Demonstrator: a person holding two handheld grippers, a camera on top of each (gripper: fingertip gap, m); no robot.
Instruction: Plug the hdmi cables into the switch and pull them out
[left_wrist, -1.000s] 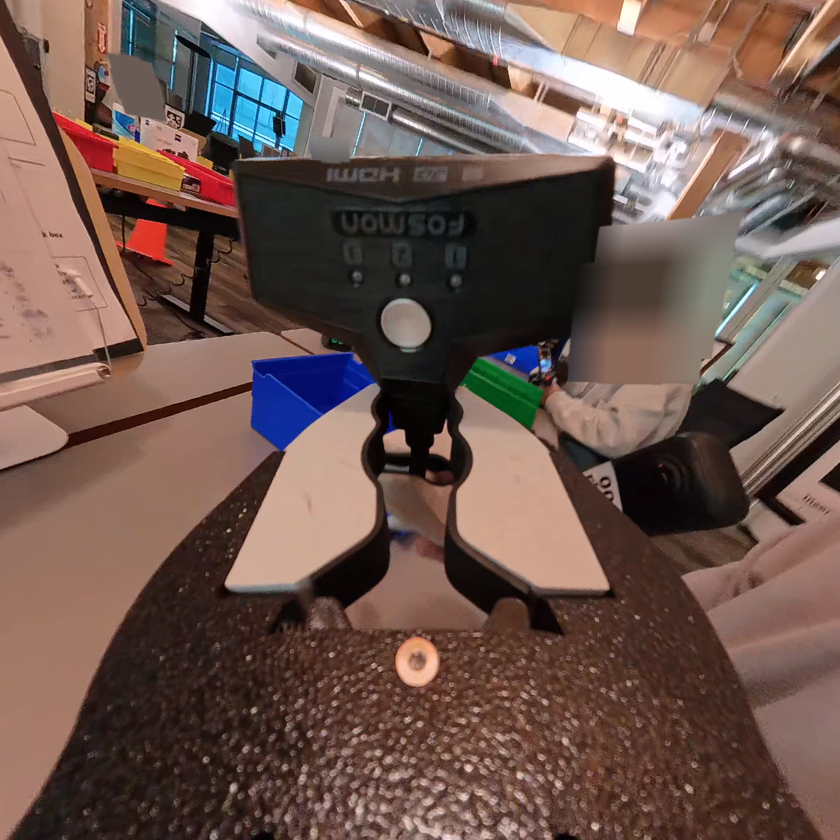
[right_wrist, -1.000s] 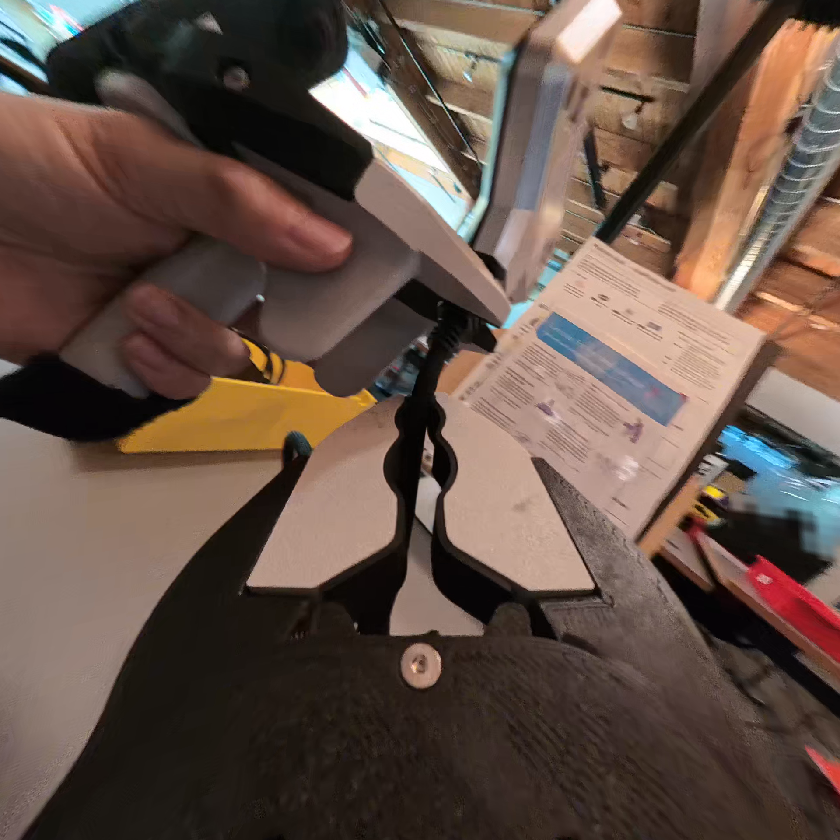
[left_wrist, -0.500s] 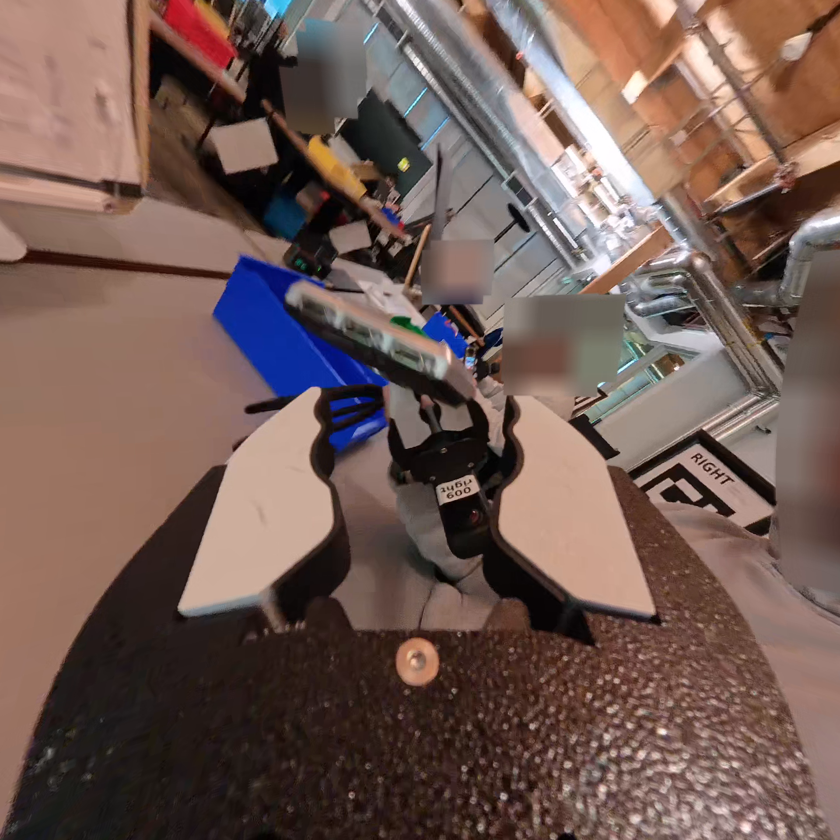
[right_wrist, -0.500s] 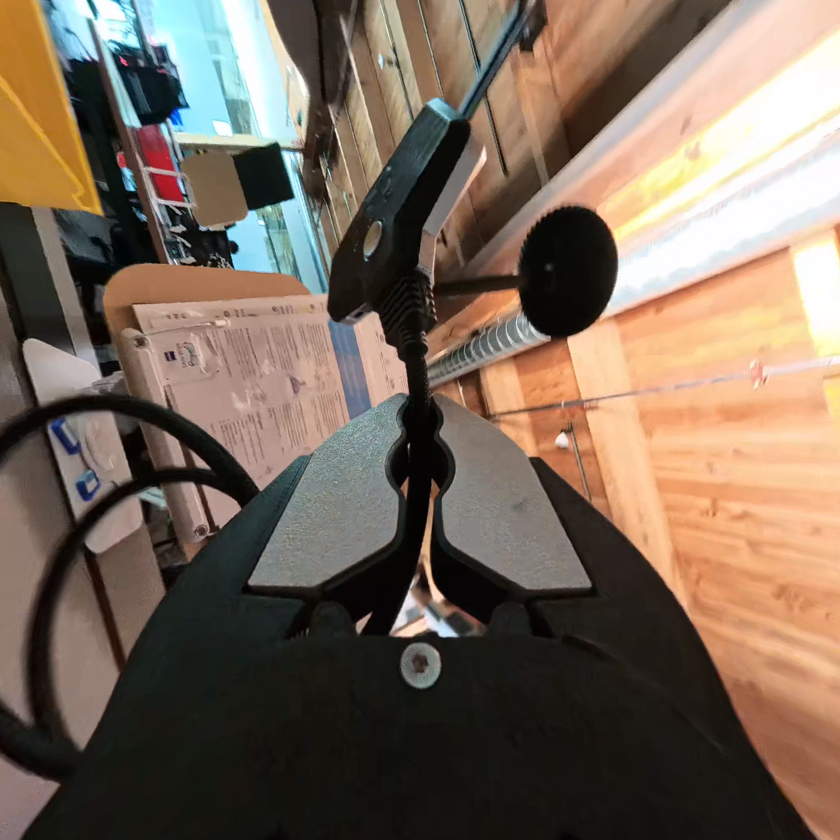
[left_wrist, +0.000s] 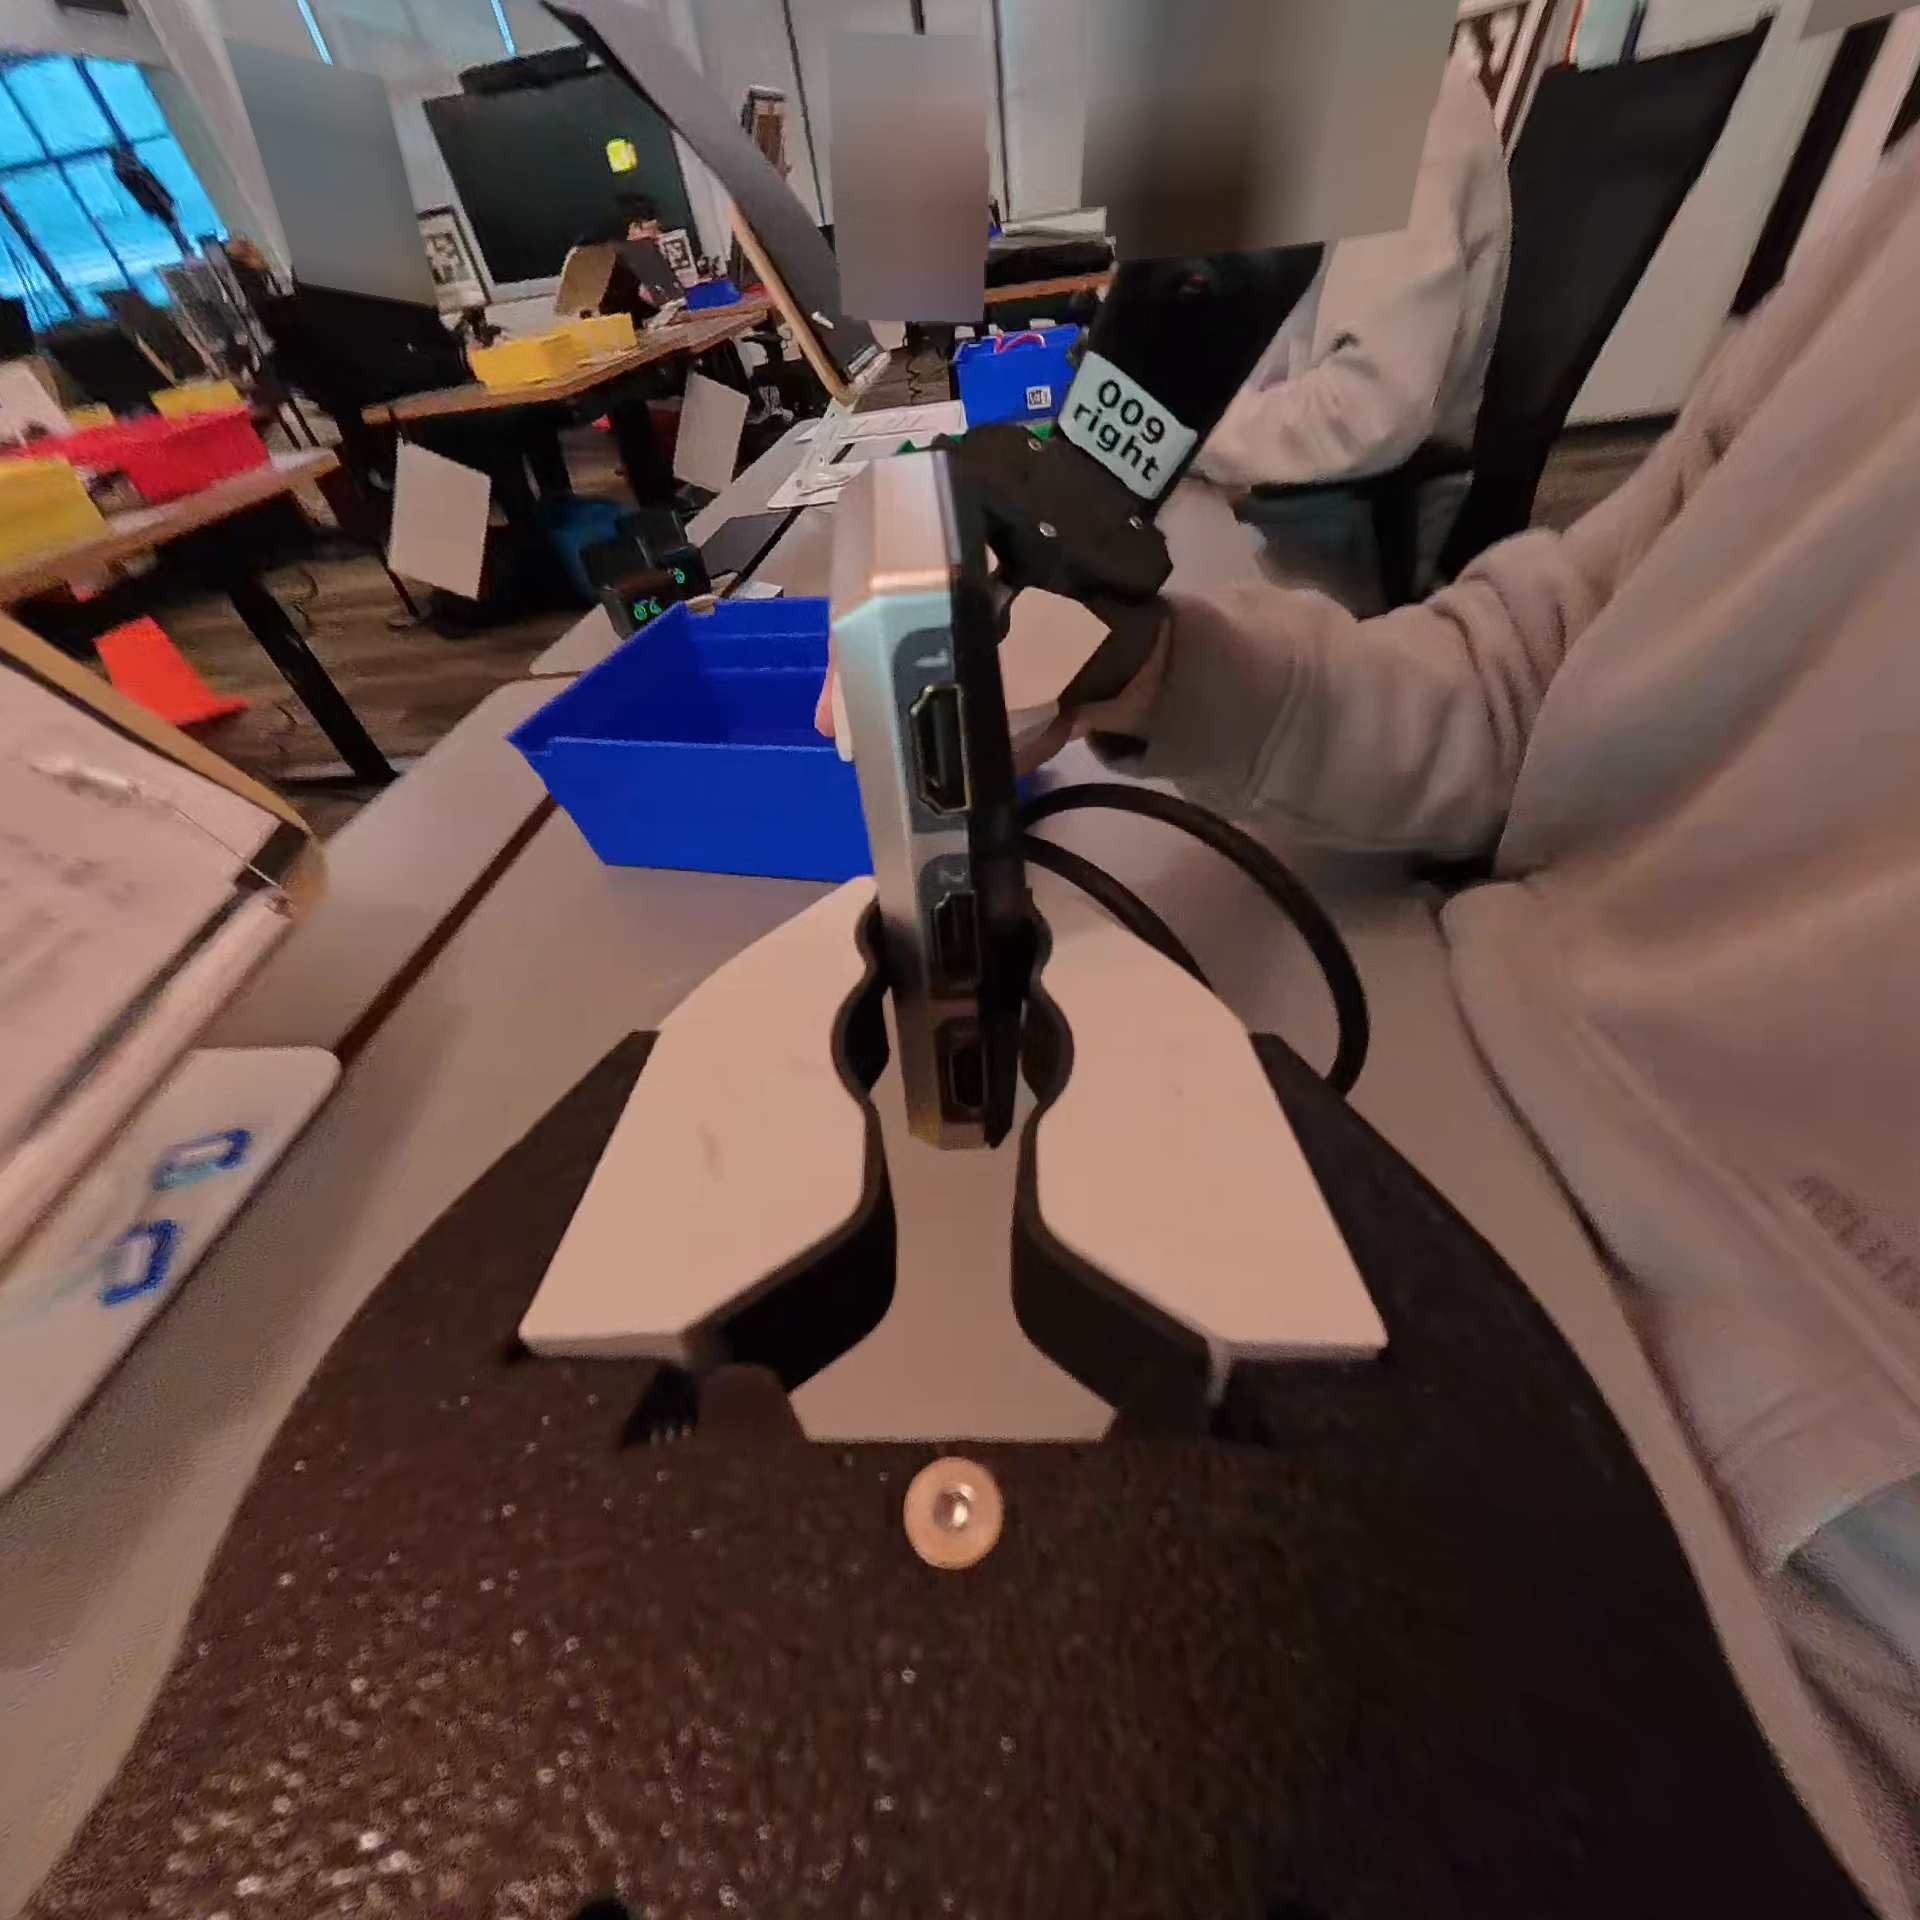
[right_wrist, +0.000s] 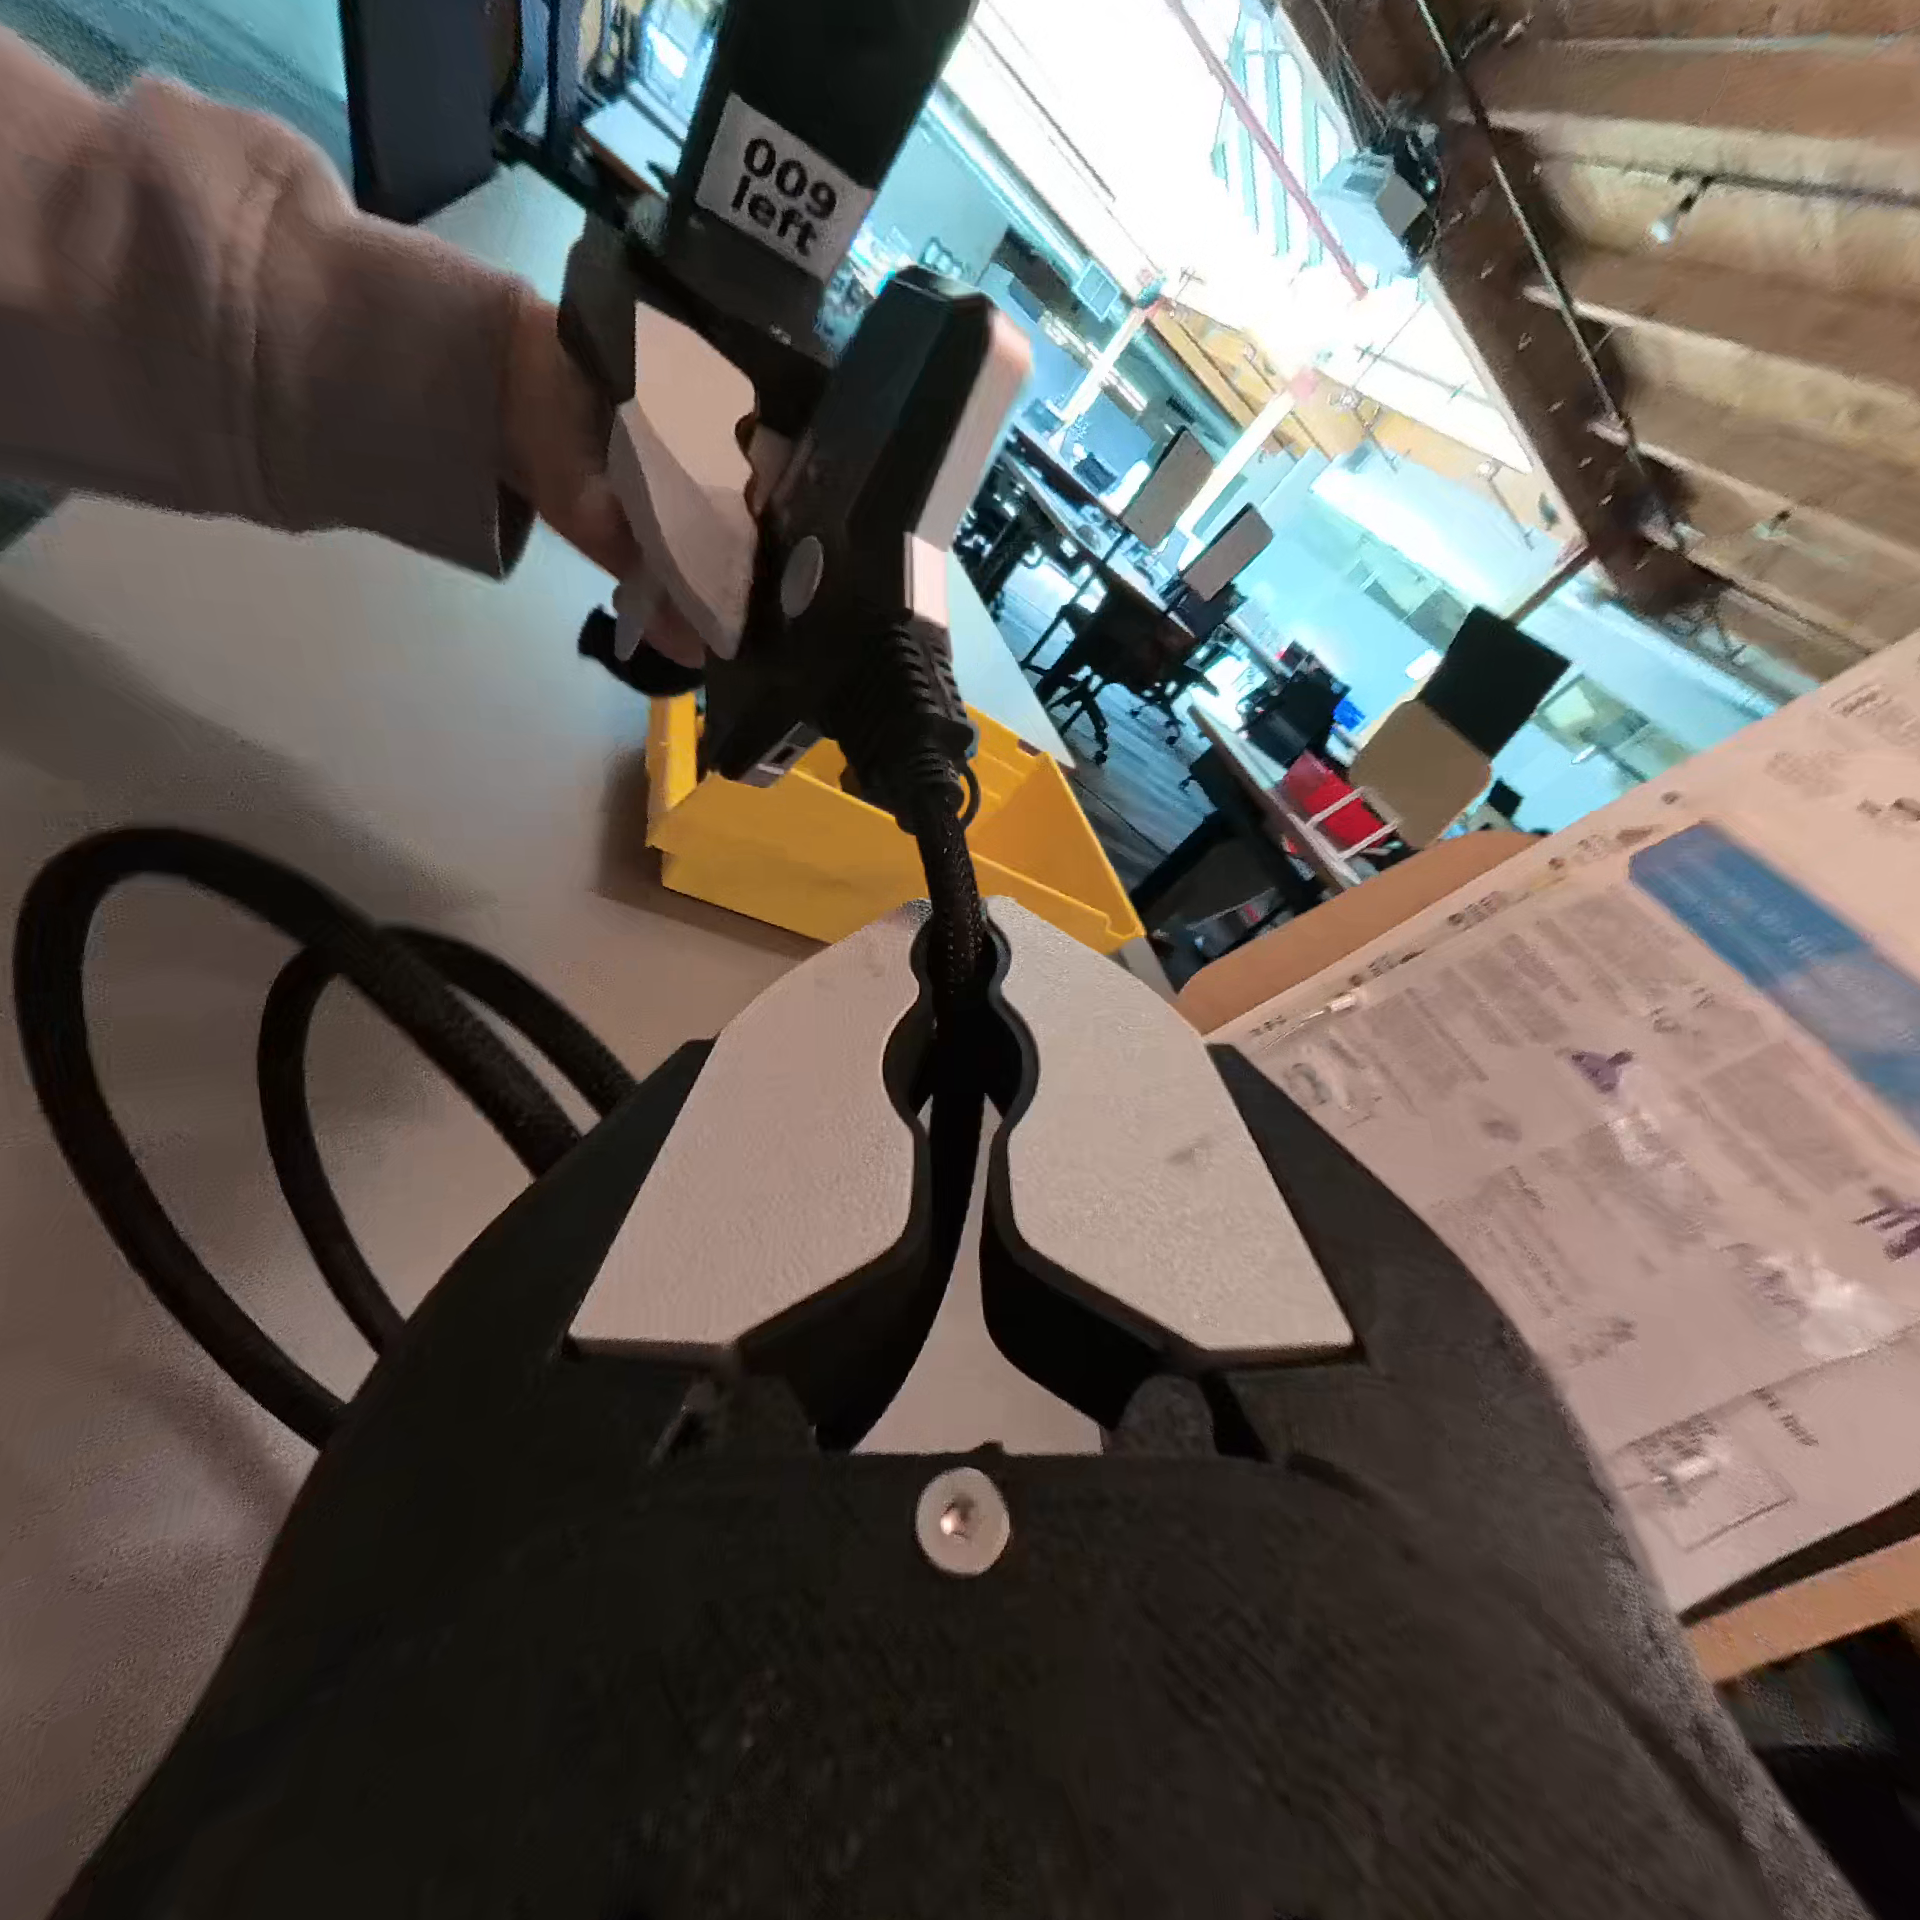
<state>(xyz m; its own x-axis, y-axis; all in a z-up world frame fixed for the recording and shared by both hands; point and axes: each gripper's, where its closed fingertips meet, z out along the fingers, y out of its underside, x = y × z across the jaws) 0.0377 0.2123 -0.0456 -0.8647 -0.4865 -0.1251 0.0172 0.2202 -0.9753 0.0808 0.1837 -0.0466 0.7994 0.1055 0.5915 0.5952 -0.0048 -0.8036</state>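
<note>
A: What is the left gripper (left_wrist: 951, 971) doing?

B: Its jaws are clamping the switch (left_wrist: 928, 790), which is standing on edge above the bench (left_wrist: 623, 935). Three ports are facing the camera, all of them empty.

A: And the right gripper (right_wrist: 958, 961)?

B: Its jaws are closing on the black braided cable (right_wrist: 951, 883), just below the ribbed strain relief. That cable is running up into the narrow end of the switch (right_wrist: 883, 499), and the slack is looping over the bench (right_wrist: 312, 727) to the left.

A: What is lying nearby?

B: A blue bin (left_wrist: 707, 769) is sitting behind the switch in the left wrist view, and a yellow bin (right_wrist: 831, 842) is sitting under it in the right wrist view.
</note>
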